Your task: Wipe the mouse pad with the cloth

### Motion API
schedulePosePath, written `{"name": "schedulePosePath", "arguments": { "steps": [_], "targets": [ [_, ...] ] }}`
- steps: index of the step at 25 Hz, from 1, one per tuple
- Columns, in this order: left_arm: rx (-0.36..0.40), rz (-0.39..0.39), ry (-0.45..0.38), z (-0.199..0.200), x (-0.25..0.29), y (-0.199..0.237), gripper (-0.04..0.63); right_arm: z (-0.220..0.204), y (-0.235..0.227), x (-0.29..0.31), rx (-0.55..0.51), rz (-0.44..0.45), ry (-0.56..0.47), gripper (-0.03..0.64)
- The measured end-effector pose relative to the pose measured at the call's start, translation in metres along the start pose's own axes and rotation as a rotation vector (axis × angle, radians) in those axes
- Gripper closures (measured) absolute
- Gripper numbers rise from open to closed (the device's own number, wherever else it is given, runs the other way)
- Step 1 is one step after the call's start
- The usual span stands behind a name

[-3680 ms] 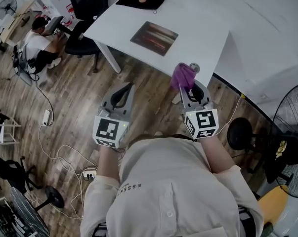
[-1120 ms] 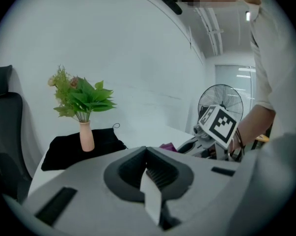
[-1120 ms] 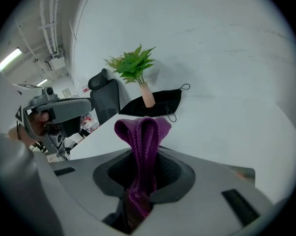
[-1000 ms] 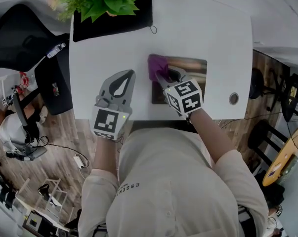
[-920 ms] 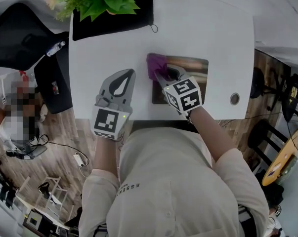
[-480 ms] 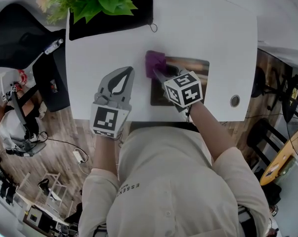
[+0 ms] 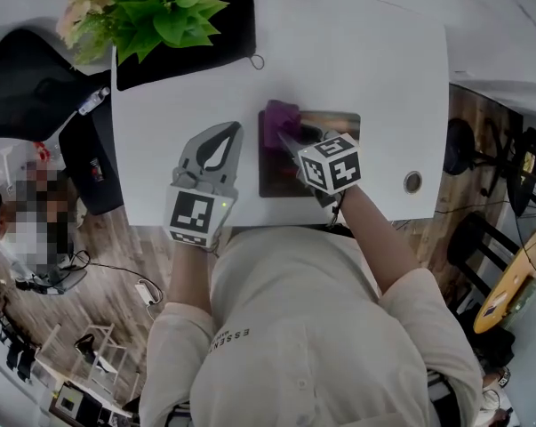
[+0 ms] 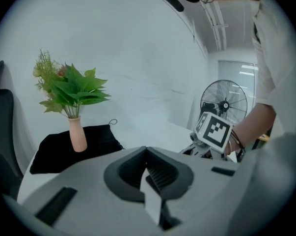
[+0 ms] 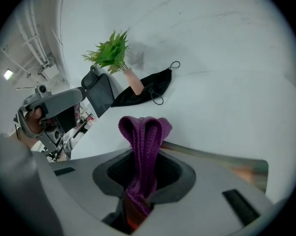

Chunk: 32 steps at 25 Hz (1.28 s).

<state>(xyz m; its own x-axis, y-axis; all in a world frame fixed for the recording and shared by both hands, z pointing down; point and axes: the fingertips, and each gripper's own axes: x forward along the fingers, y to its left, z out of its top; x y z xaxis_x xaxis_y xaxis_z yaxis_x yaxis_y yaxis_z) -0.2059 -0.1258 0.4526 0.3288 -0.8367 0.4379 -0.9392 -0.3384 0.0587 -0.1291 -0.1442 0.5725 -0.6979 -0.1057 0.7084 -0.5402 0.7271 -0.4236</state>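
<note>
**Purple cloth meets mouse pad at a white desk**

Head view: A person in a pale shirt leans over a white surface (image 7: 365,52), a two-jaw gripper in each hand. The right gripper (image 7: 286,140) reaches over a dark rectangular mouse pad (image 7: 339,124) that lies near the surface's front edge. It carries a bunched purple cloth (image 7: 278,119) at the pad's far left corner. Whether the cloth presses on the pad cannot be told from here. The left gripper (image 7: 227,133) hovers just left of the pad, over bare surface. A potted green plant (image 7: 161,12) stands on a black mat (image 7: 228,20) at the far left of the surface. A round cable hole (image 7: 412,182) sits right of the pad.

Left gripper view: The jaws are pressed together with nothing between them. Beyond them a pink vase (image 8: 77,134) holds the plant on the black mat. The right gripper's marker cube shows at the right, with a standing fan (image 8: 224,105) behind it.

Right gripper view: The jaws pinch the knitted purple cloth, and a folded loop of it rises past their tips. The edge of the mouse pad runs off to the right behind the cloth. The plant and its black mat stand farther back on the surface, and the left gripper shows at the far left.
</note>
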Motion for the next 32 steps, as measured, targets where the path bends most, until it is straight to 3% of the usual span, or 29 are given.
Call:
{"name": "schedulePosePath", "arguments": {
  "steps": [7, 16, 32],
  "targets": [
    [0.01, -0.023, 0.002, 0.009, 0.019, -0.021, 0.594, -0.006, -0.024, -0.018, 0.016, -0.011, -0.007, 0.517],
    [0.058, -0.046, -0.023, 0.031, 0.038, -0.055, 0.594, -0.023, -0.071, -0.057, 0.035, -0.092, 0.01, 0.514],
    [0.069, 0.041, -0.045, 0.026, 0.022, -0.102, 0.594, -0.055, -0.147, -0.126, 0.053, -0.234, 0.011, 0.514]
  ]
}}
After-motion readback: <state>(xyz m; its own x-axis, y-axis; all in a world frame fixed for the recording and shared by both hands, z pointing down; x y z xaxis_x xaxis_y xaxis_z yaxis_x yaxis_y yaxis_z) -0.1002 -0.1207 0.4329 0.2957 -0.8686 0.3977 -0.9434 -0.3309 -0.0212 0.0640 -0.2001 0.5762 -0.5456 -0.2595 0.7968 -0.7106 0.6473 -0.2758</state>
